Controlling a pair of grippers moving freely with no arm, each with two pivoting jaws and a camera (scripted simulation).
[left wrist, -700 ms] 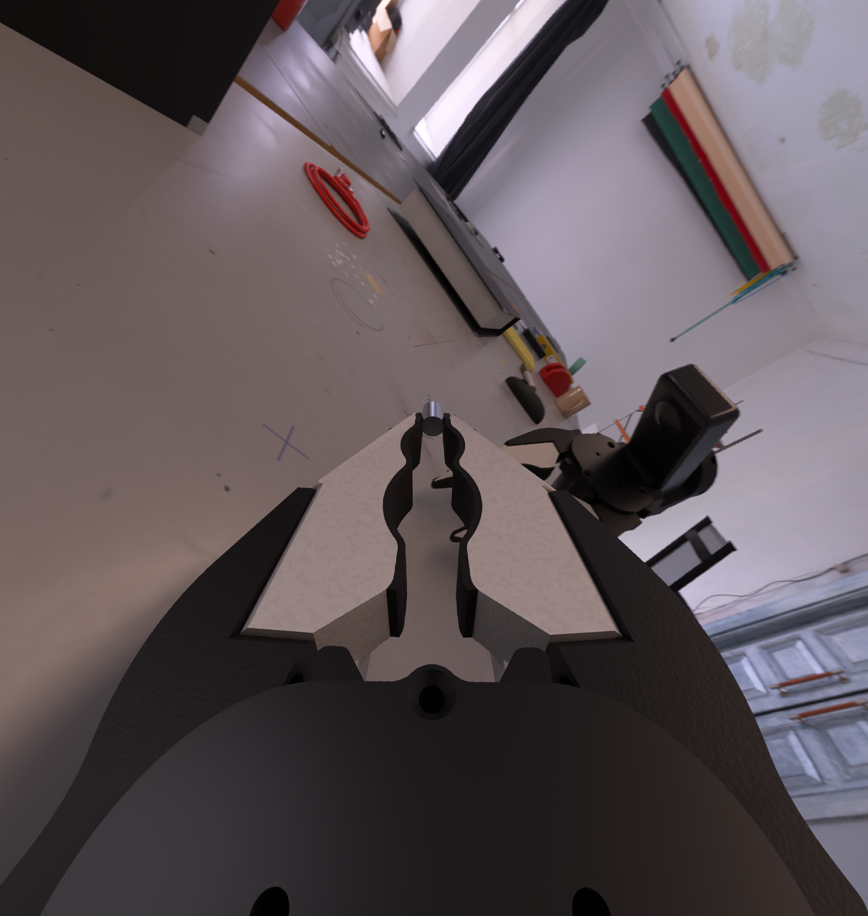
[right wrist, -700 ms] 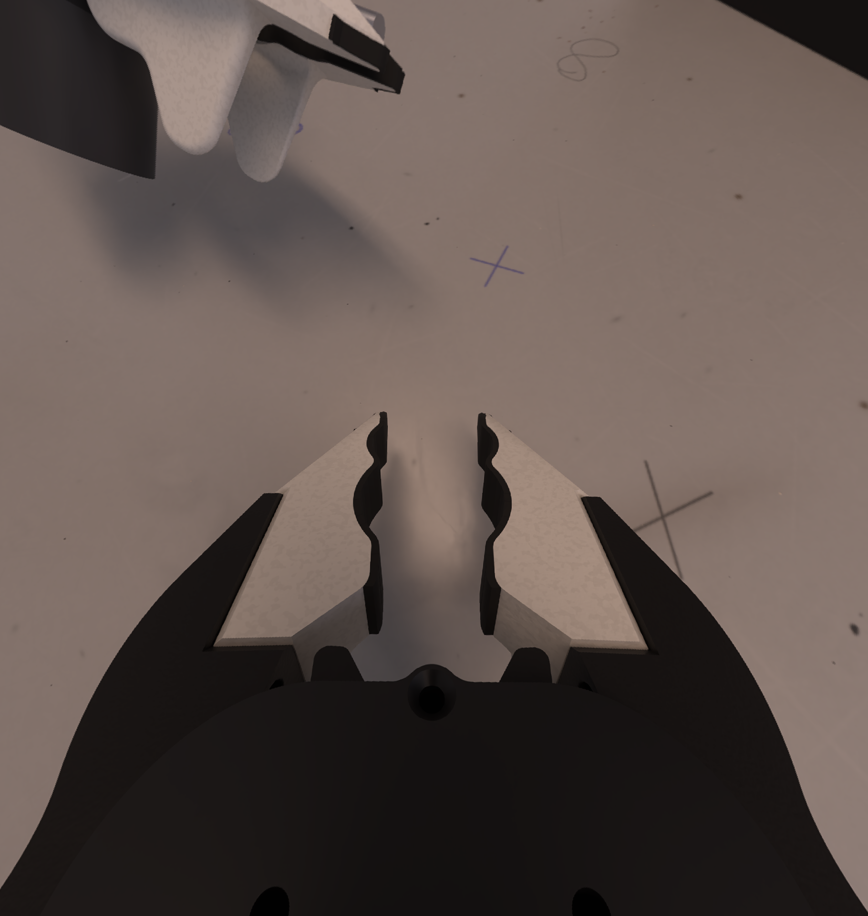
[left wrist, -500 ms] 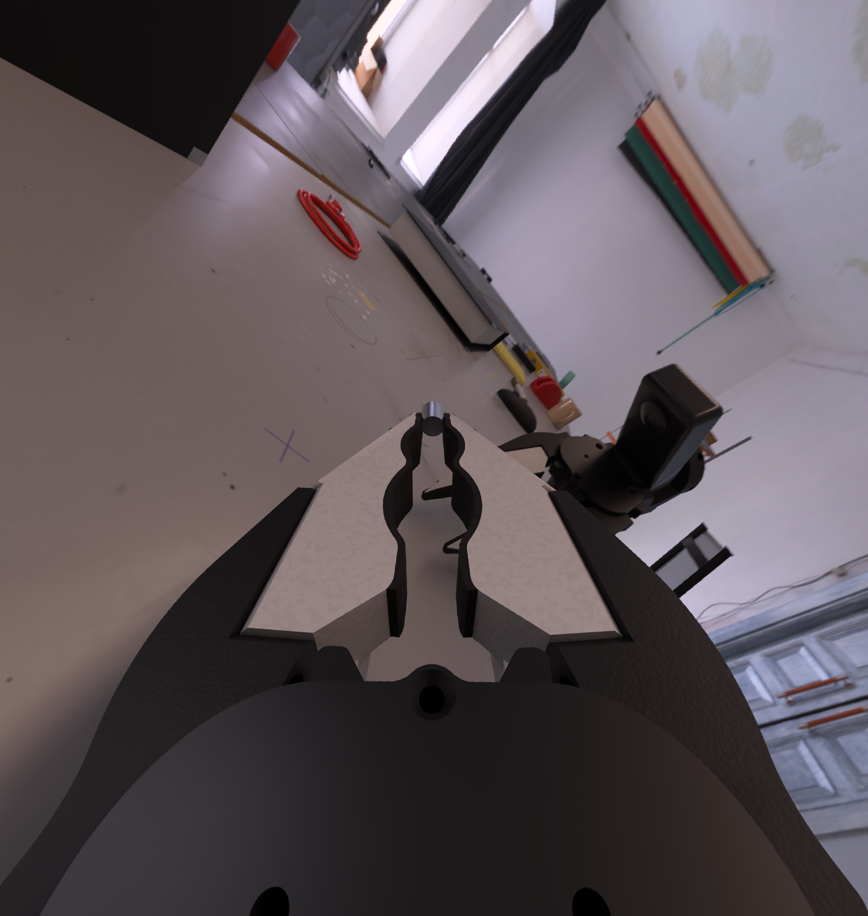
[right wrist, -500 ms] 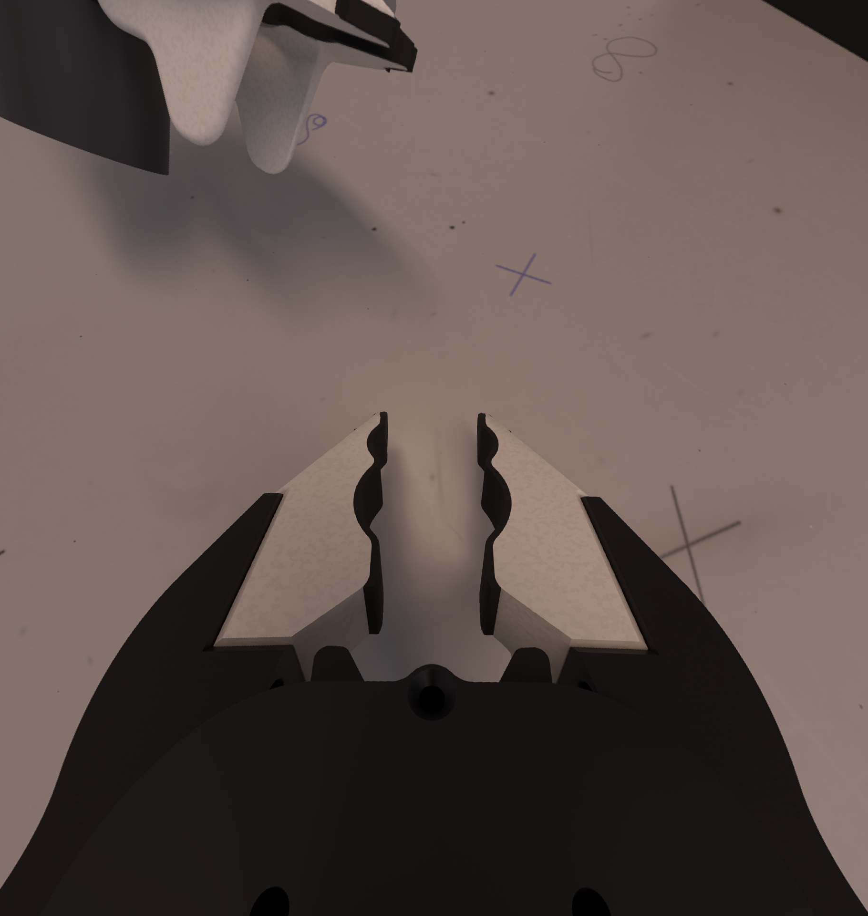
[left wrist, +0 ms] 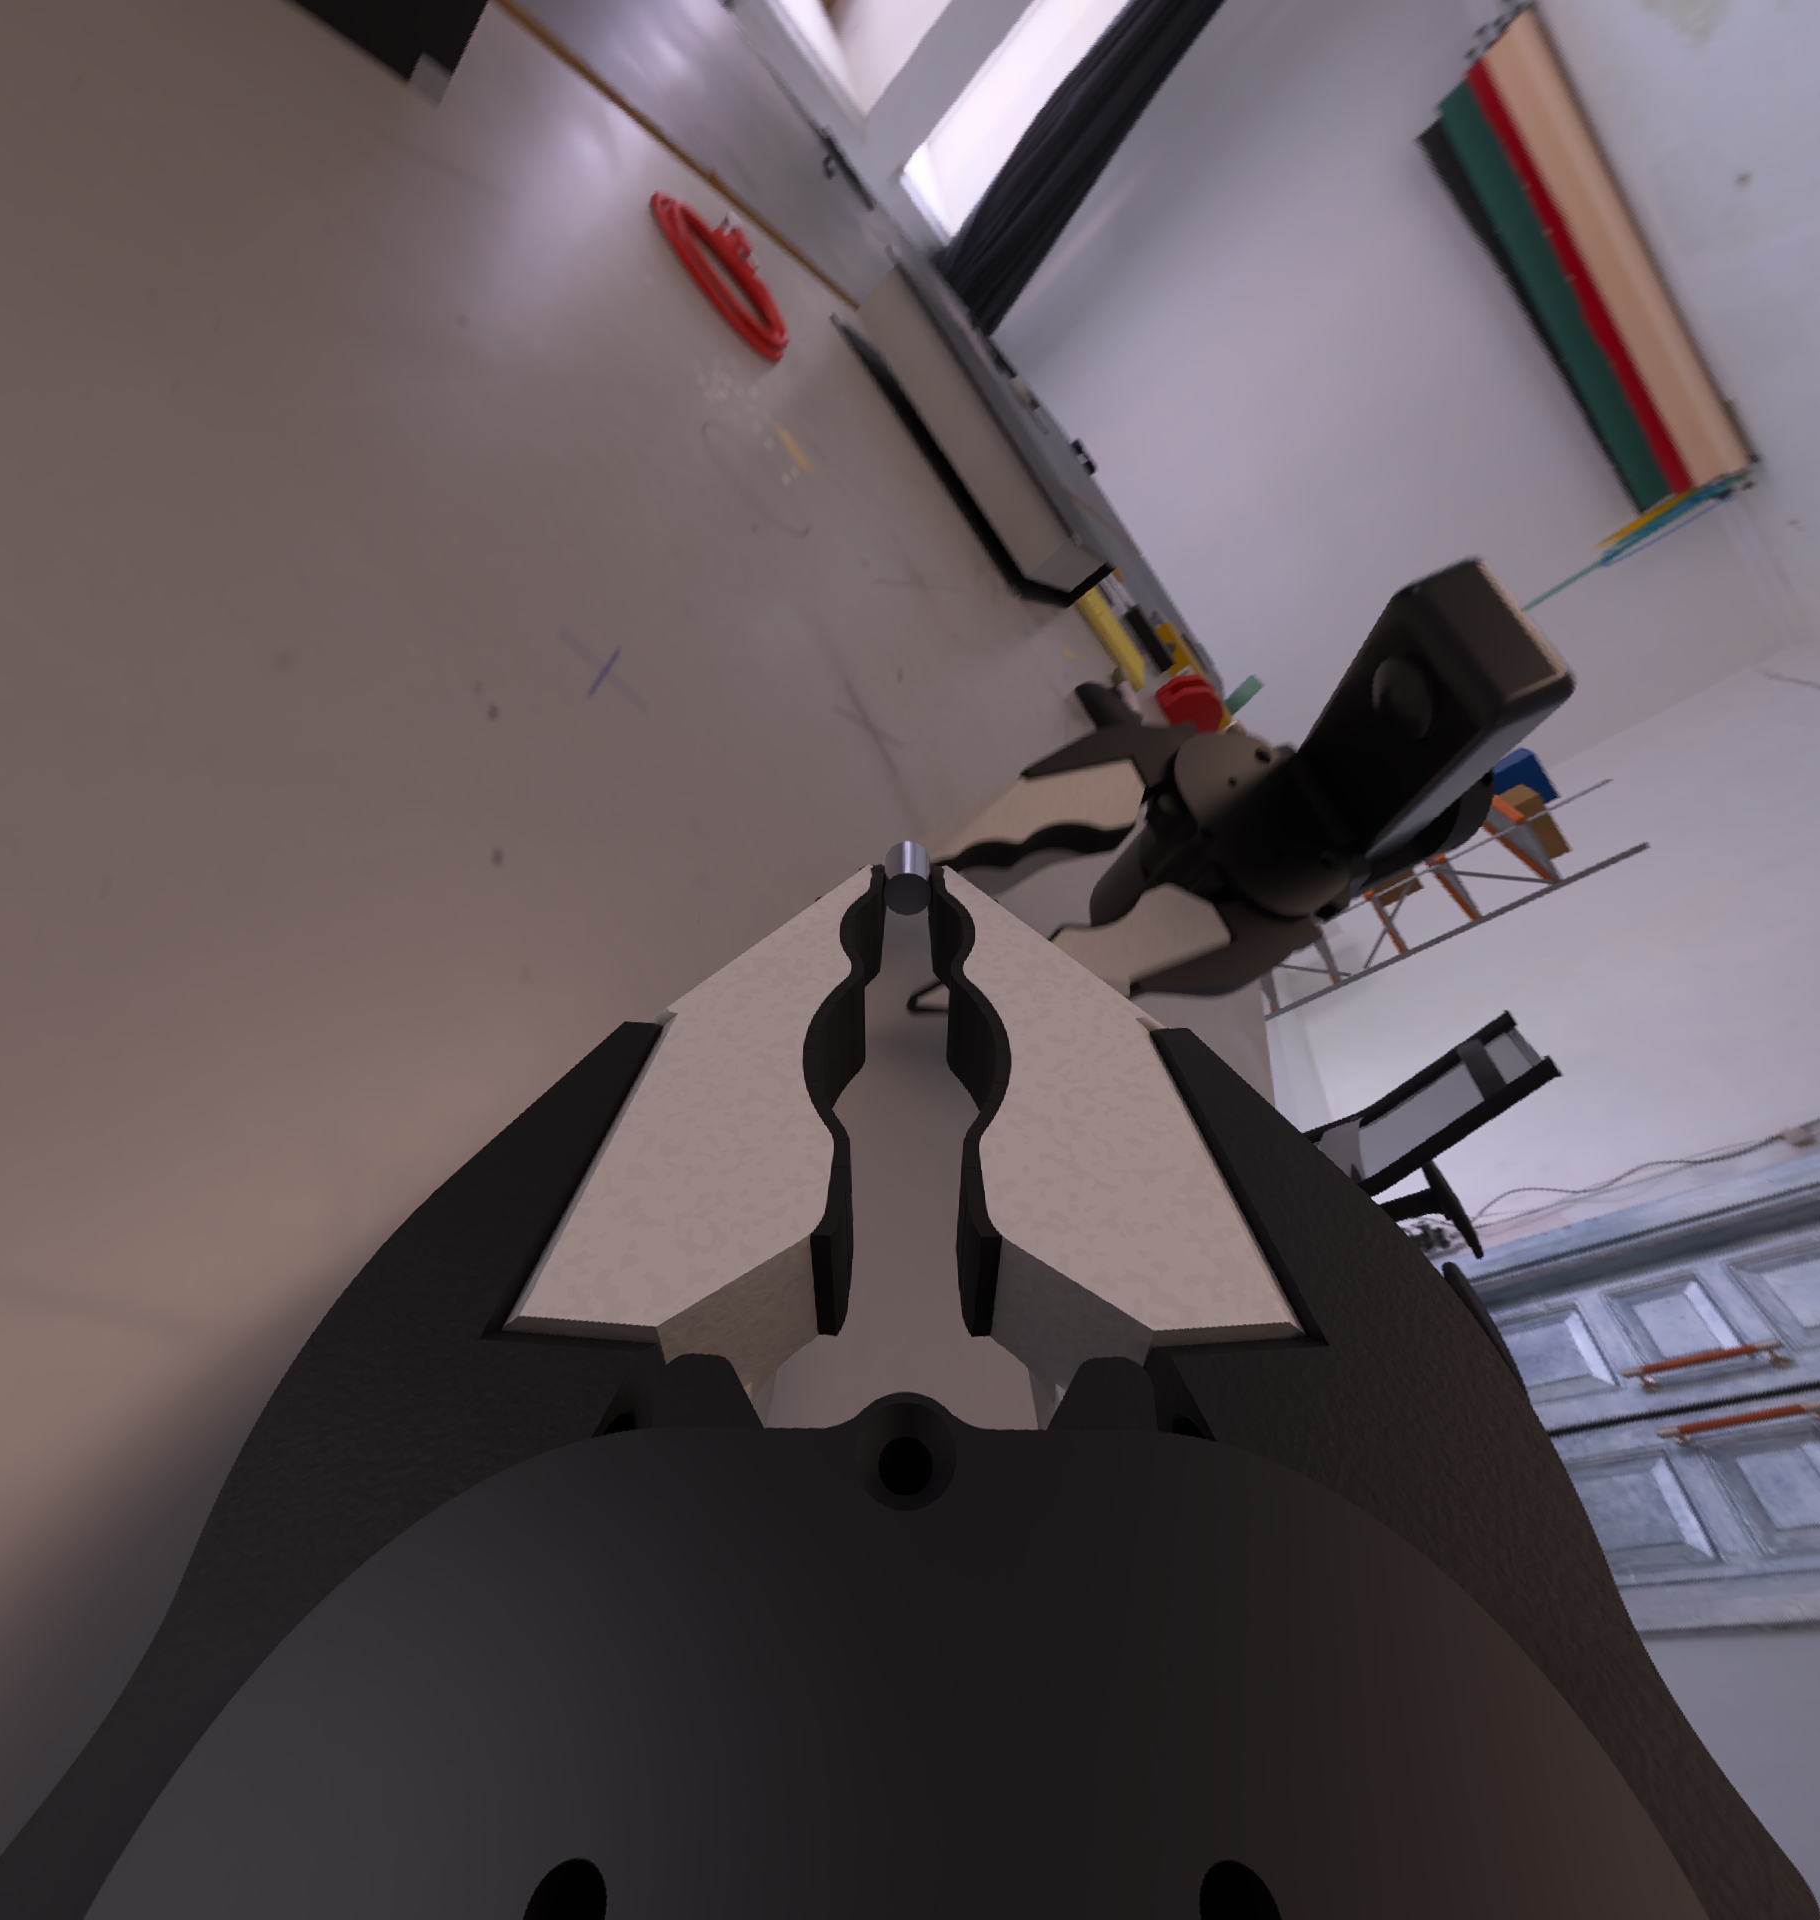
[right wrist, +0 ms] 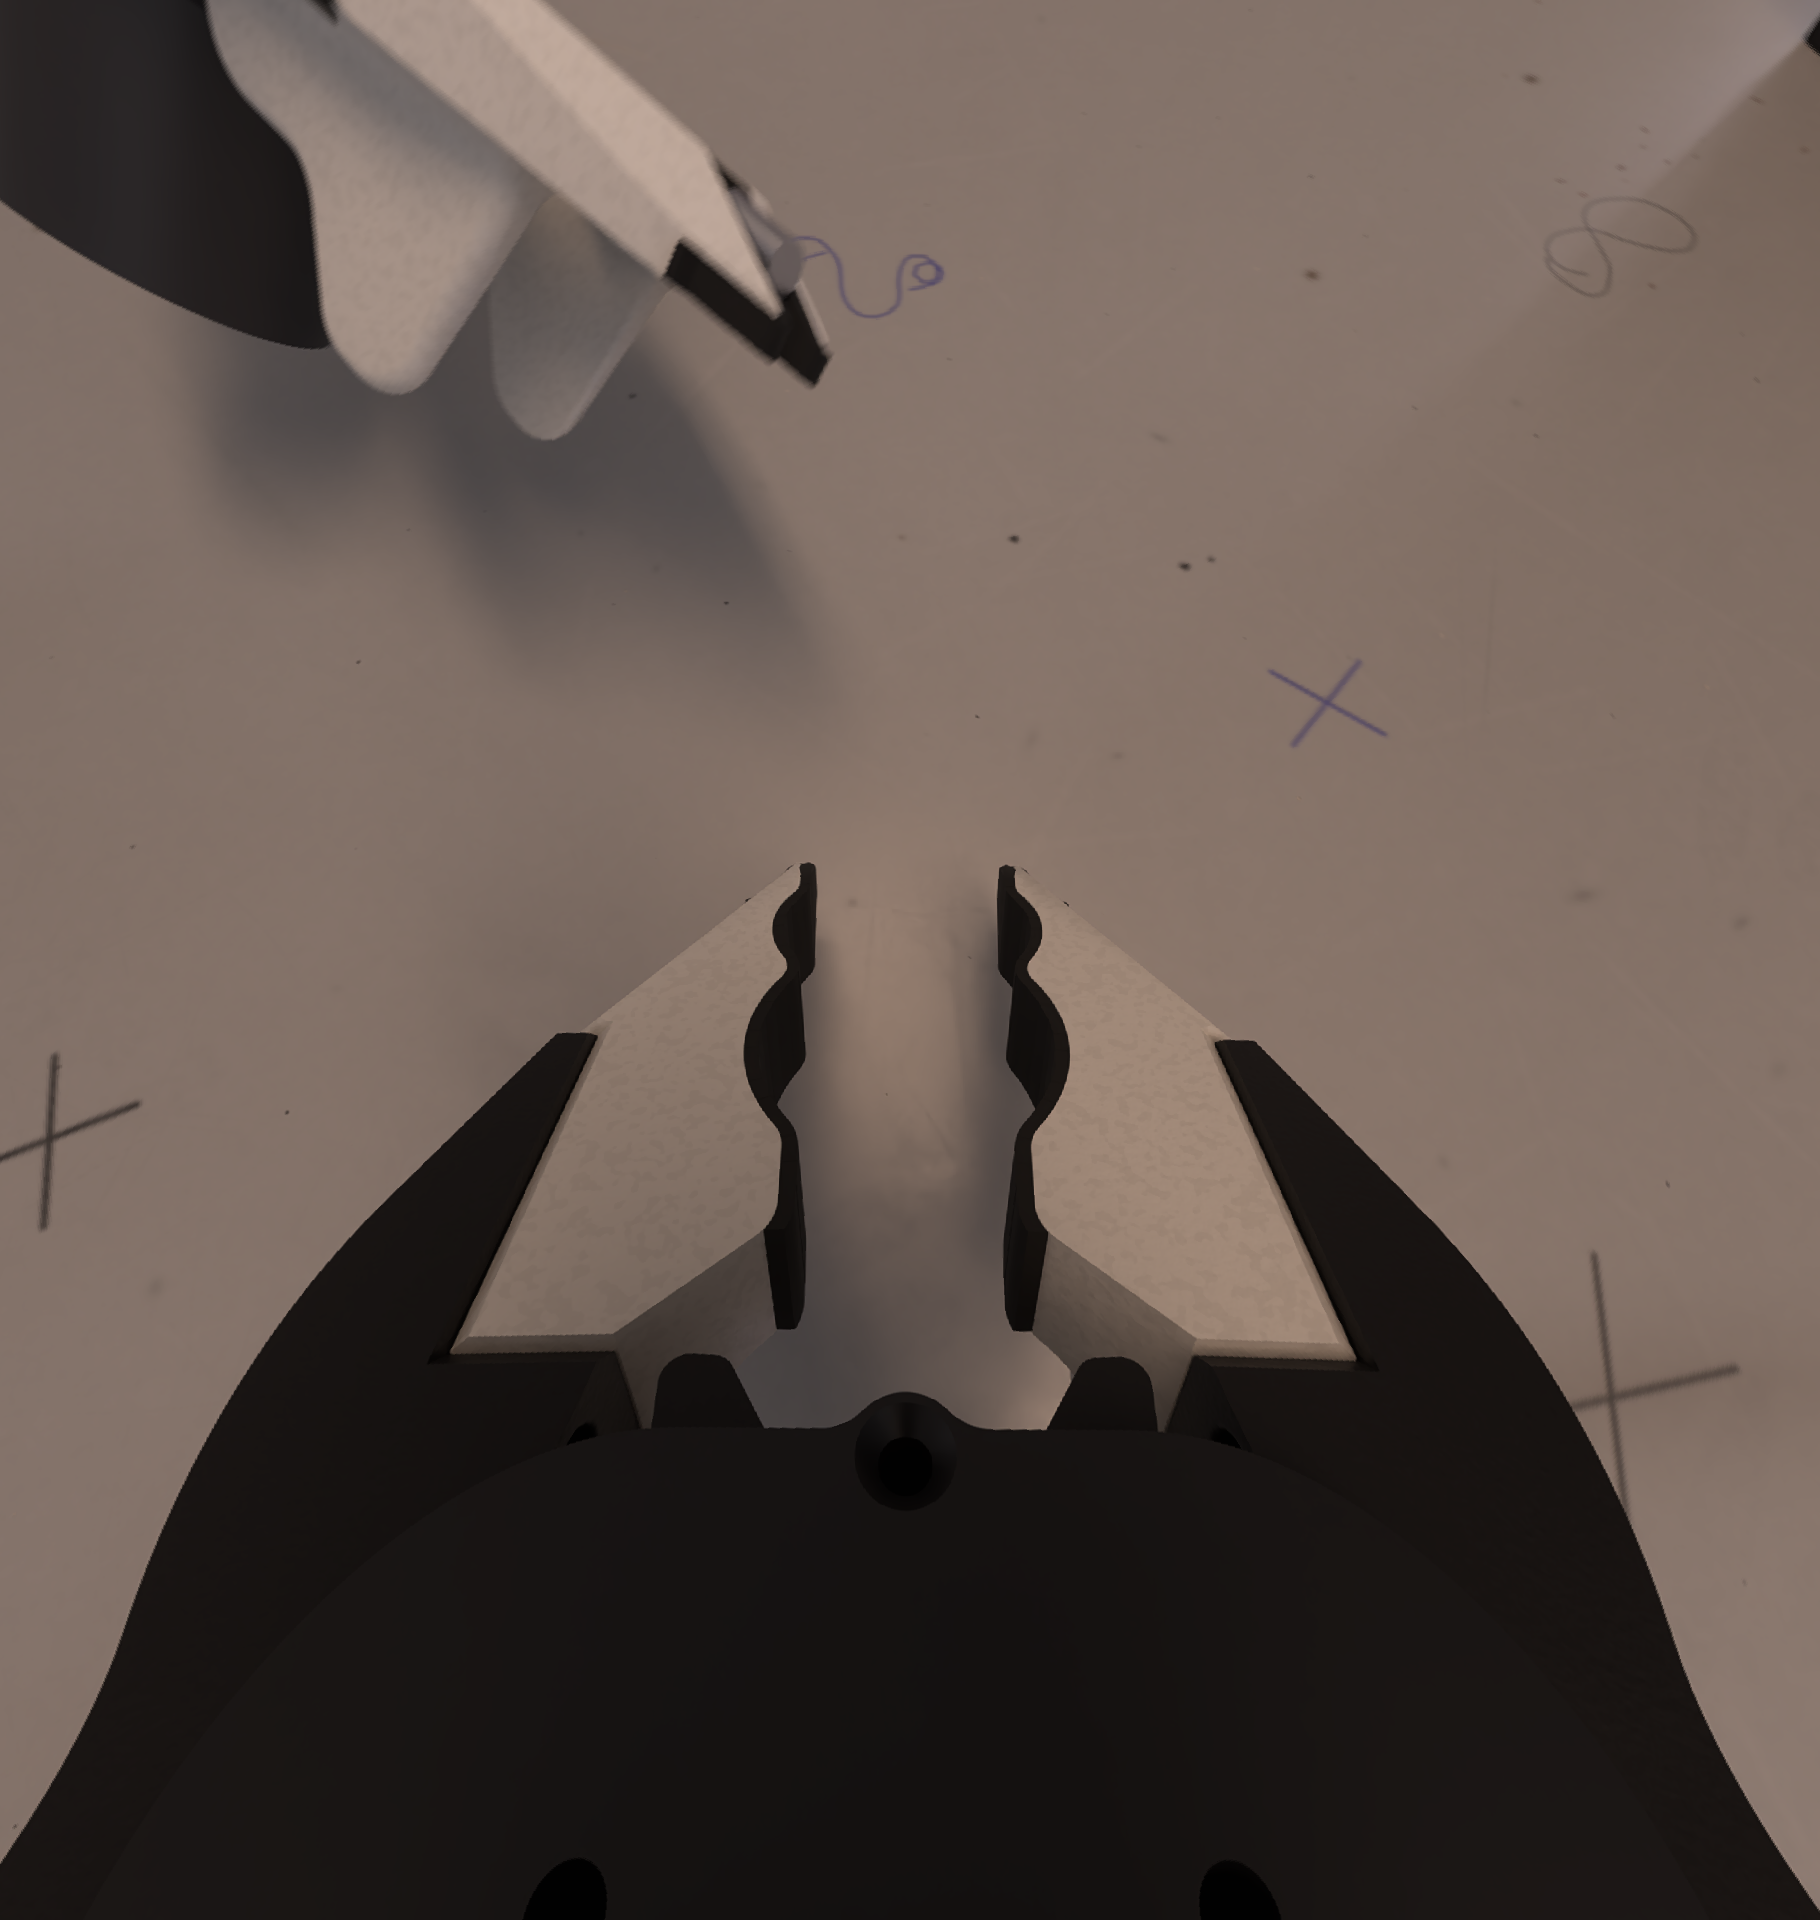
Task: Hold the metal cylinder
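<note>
A small metal cylinder is pinched between the tips of my left gripper, which is shut on it and holds it above the beige table. In the right wrist view the left gripper shows at the upper left, with the cylinder just visible between its fingertips. My right gripper is open and empty over the table. It also shows in the left wrist view, to the right of the cylinder and apart from it.
The beige table bears pen crosses and scribbles. A red coiled ring lies far off on it. Beyond the table are a shelf with coloured items, a blue-grey cabinet and a wall.
The left gripper has tilted and swung with the cylinder still in it. In the right wrist view it now reaches farther in, and the cylinder shows. The right gripper has come closer.
</note>
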